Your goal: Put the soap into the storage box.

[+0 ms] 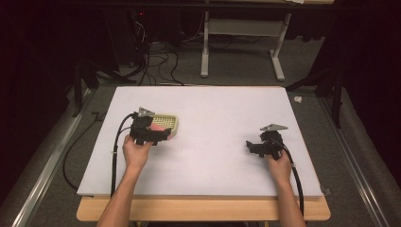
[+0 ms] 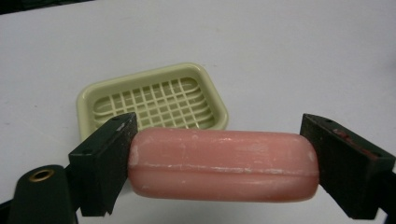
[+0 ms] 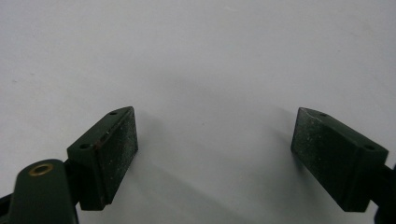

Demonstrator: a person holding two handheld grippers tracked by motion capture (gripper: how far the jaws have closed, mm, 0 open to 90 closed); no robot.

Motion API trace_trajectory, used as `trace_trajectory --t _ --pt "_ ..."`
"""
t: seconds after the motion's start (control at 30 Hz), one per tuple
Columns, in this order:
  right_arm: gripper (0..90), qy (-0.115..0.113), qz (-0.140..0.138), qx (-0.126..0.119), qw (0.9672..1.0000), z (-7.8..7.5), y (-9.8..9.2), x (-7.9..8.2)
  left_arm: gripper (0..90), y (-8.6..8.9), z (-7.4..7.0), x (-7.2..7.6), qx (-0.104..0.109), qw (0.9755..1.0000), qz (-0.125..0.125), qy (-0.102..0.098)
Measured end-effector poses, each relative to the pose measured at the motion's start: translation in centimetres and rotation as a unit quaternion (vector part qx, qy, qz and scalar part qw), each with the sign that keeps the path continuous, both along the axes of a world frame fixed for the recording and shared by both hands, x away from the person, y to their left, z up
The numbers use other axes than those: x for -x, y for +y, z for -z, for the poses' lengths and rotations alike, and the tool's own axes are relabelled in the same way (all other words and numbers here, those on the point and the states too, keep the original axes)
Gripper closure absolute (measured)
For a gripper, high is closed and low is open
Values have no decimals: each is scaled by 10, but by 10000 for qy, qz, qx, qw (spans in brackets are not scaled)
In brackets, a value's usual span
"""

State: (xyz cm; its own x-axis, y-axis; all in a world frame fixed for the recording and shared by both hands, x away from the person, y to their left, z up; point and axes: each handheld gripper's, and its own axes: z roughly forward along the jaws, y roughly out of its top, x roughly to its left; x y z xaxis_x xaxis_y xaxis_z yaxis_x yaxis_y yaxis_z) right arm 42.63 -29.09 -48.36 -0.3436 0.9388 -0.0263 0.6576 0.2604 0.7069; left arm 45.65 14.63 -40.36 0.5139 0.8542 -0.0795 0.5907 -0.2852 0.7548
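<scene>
A pink soap bar (image 2: 222, 164) lies lengthwise between the jaws of my left gripper (image 2: 219, 165), which is shut on its two ends. Just beyond it a pale yellow-green soap dish (image 2: 152, 100) with a grid floor sits empty on the white table. In the high view the left gripper (image 1: 156, 133) holds the pink soap bar (image 1: 158, 128) at the near edge of the soap dish (image 1: 169, 122), at the table's left. My right gripper (image 1: 250, 146) is far off at the table's right; its jaws (image 3: 215, 154) stand wide open over bare white surface.
The white board (image 1: 208, 142) covers most of a wooden table. Beyond its far edge are cables, a dark floor and the legs of a white stand (image 1: 246, 42). Dark tripod legs stand at both far corners.
</scene>
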Motion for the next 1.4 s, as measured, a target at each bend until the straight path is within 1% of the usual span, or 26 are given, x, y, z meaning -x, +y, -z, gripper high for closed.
trace_trajectory --t 0.03,0.07,0.1,0.2,0.23,0.27,0.3,0.33,0.43,0.53,0.6,0.63,0.67,0.7,0.8,0.9,1.03,1.17,1.27,1.33,1.37,1.4 --pt "153 6 7 -7 10000 0 0 0 143 0 -1 -3 -15 10000 -18 1" --pt "153 5 7 -8 10000 0 0 0 143 0 -2 -5 21 10000 -33 -17" --pt "153 1 -1 -7 10000 0 0 0 143 0 -3 -8 54 10000 -42 9" --pt "153 4 2 -10 10000 0 0 0 143 -1 -4 -14 -37 9999 -97 -3" --pt "153 6 7 -7 10000 0 0 0 143 -1 -4 -19 -84 9998 -167 -36" --pt "153 6 7 -7 10000 0 0 0 143 -1 -4 -19 -84 9998 -167 -36" --pt "153 4 7 -8 10000 0 0 0 143 -1 -3 -21 -39 9998 -184 -23" --pt "153 5 7 -8 10000 0 0 0 143 -1 -3 -23 -41 9998 -215 -14" --pt "153 6 5 -10 10000 0 0 0 143 -2 1 -30 -199 9993 -324 -38" --pt "153 6 5 -10 10000 0 0 0 143 -4 5 -37 -212 9990 -402 -22" --pt "153 6 8 -9 10000 0 0 0 143 -5 7 -43 -199 9988 -457 24" --pt "153 5 8 -10 10000 0 0 0 143 -6 9 -47 -200 9985 -504 11" --pt "153 5 8 -10 10000 0 0 0 143 -6 9 -47 -200 9985 -504 11" --pt "153 4 3 -10 10000 0 0 0 143 -6 13 -51 -141 9982 -573 46" --pt "153 5 9 -10 10000 0 0 0 143 -6 16 -54 -140 9980 -611 90" --pt "153 5 7 -11 10000 0 0 0 143 -8 21 -57 -227 9975 -660 117" --pt "153 5 7 -11 10000 0 0 0 143 -9 25 -60 -252 9971 -702 144" --pt "153 6 8 -11 10000 0 0 0 143 -10 27 -61 -304 9969 -718 137" --pt "153 4 4 -10 10000 0 0 0 142 -11 29 -63 -295 9967 -738 149" --pt "153 4 3 -9 10000 0 0 0 142 -12 31 -63 -326 9966 -743 171" --pt "153 6 3 -11 10000 0 0 0 142 -13 32 -63 -430 9963 -730 144" --pt "153 6 3 -11 10000 0 0 0 142 -13 32 -63 -430 9963 -730 144"
